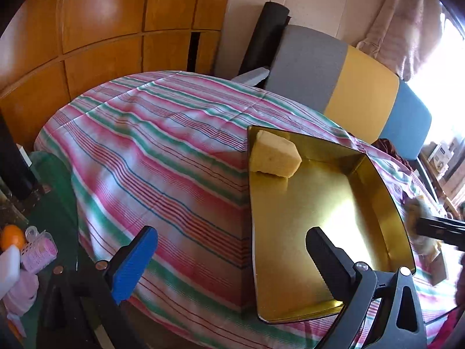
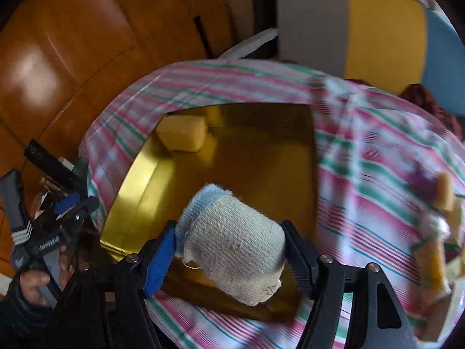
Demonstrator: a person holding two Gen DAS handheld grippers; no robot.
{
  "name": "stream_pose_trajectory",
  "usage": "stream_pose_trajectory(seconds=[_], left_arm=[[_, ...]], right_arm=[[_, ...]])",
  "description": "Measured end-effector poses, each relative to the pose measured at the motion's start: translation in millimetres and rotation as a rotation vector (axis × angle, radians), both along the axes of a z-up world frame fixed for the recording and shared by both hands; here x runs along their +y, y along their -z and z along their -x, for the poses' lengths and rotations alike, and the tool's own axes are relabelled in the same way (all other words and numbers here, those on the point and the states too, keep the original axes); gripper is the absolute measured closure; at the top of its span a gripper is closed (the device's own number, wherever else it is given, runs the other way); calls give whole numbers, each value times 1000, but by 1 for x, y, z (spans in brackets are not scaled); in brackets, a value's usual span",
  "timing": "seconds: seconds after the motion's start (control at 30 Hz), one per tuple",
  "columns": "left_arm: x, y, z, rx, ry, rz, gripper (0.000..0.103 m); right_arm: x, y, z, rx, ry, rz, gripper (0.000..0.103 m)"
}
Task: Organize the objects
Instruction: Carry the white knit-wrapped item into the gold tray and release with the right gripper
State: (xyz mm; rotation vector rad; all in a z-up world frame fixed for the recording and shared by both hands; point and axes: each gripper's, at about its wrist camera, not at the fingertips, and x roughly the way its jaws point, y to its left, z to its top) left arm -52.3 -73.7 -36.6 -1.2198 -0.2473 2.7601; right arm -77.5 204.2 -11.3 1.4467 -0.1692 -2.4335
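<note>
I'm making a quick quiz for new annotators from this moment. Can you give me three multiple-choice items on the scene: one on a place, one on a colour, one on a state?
1. Where does the yellow sponge lie?
A. in a far corner of the gold tray
B. on the striped cloth
C. on the chair

2. What colour is the inside of the tray?
A. blue
B. gold
C. white

3. What is the right tool doing?
A. standing empty
B. gripping the sponge
C. gripping a rolled knit sock over the tray

Key:
1 A, the sponge sits against the tray's far walls.
2 B, the floor and walls shine gold in both views.
3 C, both pads press the sock's sides, with the tray beneath.
</note>
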Motion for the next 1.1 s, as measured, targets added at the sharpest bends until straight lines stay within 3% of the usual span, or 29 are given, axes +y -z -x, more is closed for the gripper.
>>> stream_pose_trajectory(seconds=[0.17,0.33,0.63,1.1], left_arm=[[-13,5,0,-12,-27,-14,0],[-21,11,-1,-25,-40,-24,0],[-19,12,-1,-14,-45,-10,0],[16,-20,-8,70,22,80,0]], right_arm=[[-55,44,62,-145,-9,75,31],[-79,65,106,-240,74,235,27],[-57,39,84,-139,89,264,26],[-18,-5,-22,114,23,-8,25]])
